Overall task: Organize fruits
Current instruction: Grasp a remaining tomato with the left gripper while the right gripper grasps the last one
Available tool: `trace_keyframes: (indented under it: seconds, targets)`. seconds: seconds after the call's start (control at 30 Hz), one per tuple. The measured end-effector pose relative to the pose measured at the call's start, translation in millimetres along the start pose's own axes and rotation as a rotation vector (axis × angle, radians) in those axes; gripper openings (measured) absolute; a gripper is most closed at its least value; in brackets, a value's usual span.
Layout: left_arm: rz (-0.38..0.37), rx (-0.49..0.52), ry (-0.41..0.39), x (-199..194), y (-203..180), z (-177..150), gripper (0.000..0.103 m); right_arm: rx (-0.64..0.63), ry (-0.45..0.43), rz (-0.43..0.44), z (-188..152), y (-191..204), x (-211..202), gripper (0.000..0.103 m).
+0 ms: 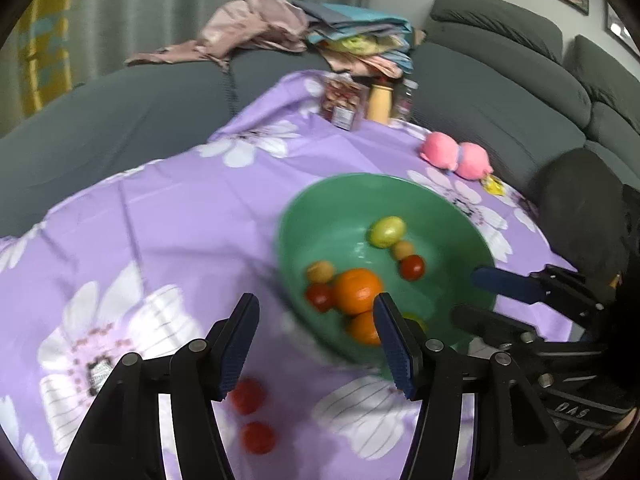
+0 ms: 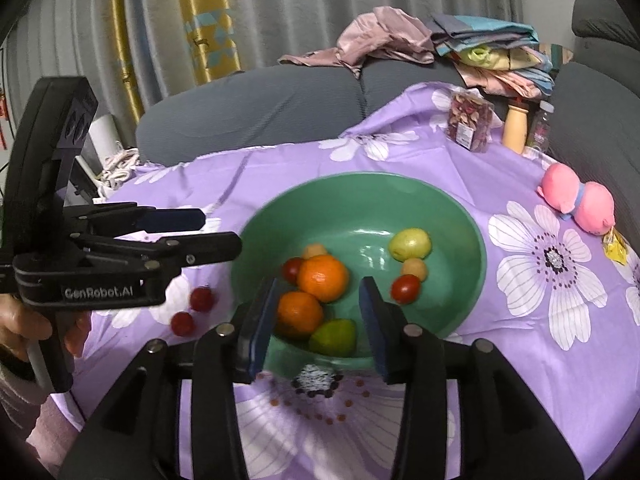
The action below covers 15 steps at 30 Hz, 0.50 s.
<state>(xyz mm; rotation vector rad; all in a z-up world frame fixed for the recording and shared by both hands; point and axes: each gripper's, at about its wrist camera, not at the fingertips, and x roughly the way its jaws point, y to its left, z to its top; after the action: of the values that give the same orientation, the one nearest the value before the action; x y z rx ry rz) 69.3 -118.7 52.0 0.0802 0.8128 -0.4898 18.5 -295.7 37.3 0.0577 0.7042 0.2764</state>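
1. Sofa (image 2: 256, 112), grey and long, curves round the back of the scene with a heap of folded clothes (image 2: 492, 52) on it.
2. Purple flowered cloth (image 1: 168, 216) covers the tabletop from edge to edge.
3. Green bowl (image 2: 360, 196) sits near the middle of the cloth. It holds two oranges (image 2: 322, 278), one touching the other, a green fruit (image 2: 334, 337) at the near wall, a yellow-green fruit (image 2: 410, 243) on the far side, two small tan fruits and two small red ones.
4. Left gripper (image 1: 316, 344) hangs over the cloth just beside the bowl's rim, its jaws spread wide with nothing between them. From the right wrist camera it shows side-on at the left, fingers pointing toward the bowl.
5. Right gripper (image 2: 318, 320) hovers at the bowl's near rim, jaws parted and empty, with the nearer orange and the green fruit showing between them.
6. Pink plush toy (image 2: 576, 202) lies at the cloth's right edge, well apart from the bowl.
7. Bag of dried petals (image 2: 470, 122), a cream bottle (image 2: 516, 126) and a small clear bottle stand together at the far edge.
8. Two red tomatoes (image 2: 202, 299) lie on the cloth outside the bowl, to its left, close together under the left gripper.
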Motion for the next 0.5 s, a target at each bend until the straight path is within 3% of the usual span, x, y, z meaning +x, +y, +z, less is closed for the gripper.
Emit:
trace_keyframes:
  seconds: [0.2, 0.4, 0.5]
  targets:
    - [0.080, -0.022, -0.001, -18.5, 24.8, -25.2, 0.059, -0.034, -0.028, 0.095, -3.0, 22.9, -9.3, 0.051]
    - [0.101, -0.074, 0.079, -10.2, 48.8, -59.1, 0.059, -0.036, 0.001, 0.249, -11.7, 50.0, -7.8, 0.064]
    - [0.087, -0.102, 0.139, 0.2, 60.6, -82.3, 0.059, -0.052, 0.038, 0.315, -22.9, 66.7, -2.8, 0.066]
